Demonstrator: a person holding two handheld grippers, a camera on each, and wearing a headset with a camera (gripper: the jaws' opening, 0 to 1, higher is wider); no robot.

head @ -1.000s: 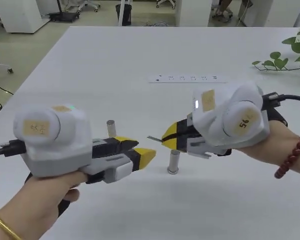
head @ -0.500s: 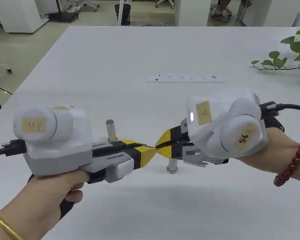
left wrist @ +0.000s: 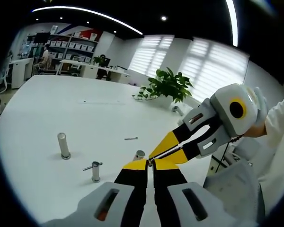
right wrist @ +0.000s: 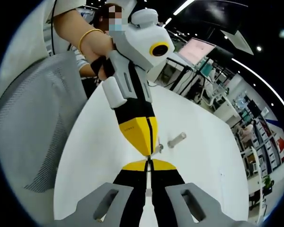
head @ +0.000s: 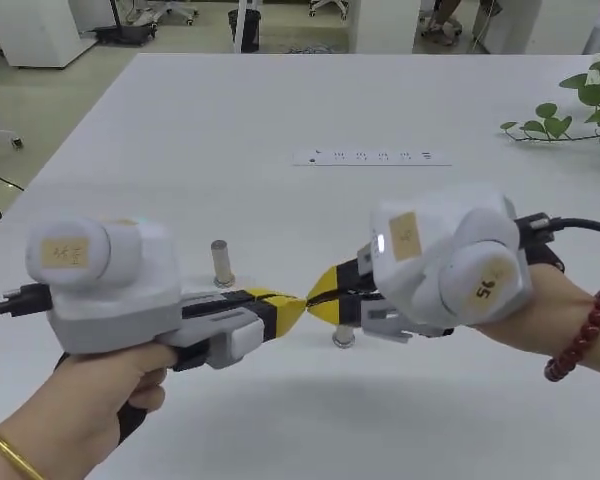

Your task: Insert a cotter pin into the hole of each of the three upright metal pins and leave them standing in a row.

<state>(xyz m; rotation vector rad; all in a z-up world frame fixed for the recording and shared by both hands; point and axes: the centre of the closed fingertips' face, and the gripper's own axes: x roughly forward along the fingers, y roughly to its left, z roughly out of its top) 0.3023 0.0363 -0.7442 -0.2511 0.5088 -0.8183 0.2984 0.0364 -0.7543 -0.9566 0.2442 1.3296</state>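
- The left gripper (head: 292, 303) and the right gripper (head: 320, 290) meet tip to tip above the white table (head: 280, 120).
- The right gripper's yellow jaws are pressed on a thin silver cotter pin (left wrist: 166, 153), which lies along the slit between them and points to the left gripper's tips.
- The left gripper's jaws are drawn together. I cannot tell if they pinch the end of this cotter pin.
- A short upright grey metal pin (head: 344, 338) stands just below the right gripper's tips, close behind the meeting point in the left gripper view.
- A taller upright metal cylinder pin (head: 221, 263) stands beyond the left gripper's jaws, apart from them.
- In the left gripper view, a third metal pin with a cotter pin already through it (left wrist: 95, 171) stands left of that gripper's jaws.
- A loose cotter pin (left wrist: 130, 138) lies flat further ahead.
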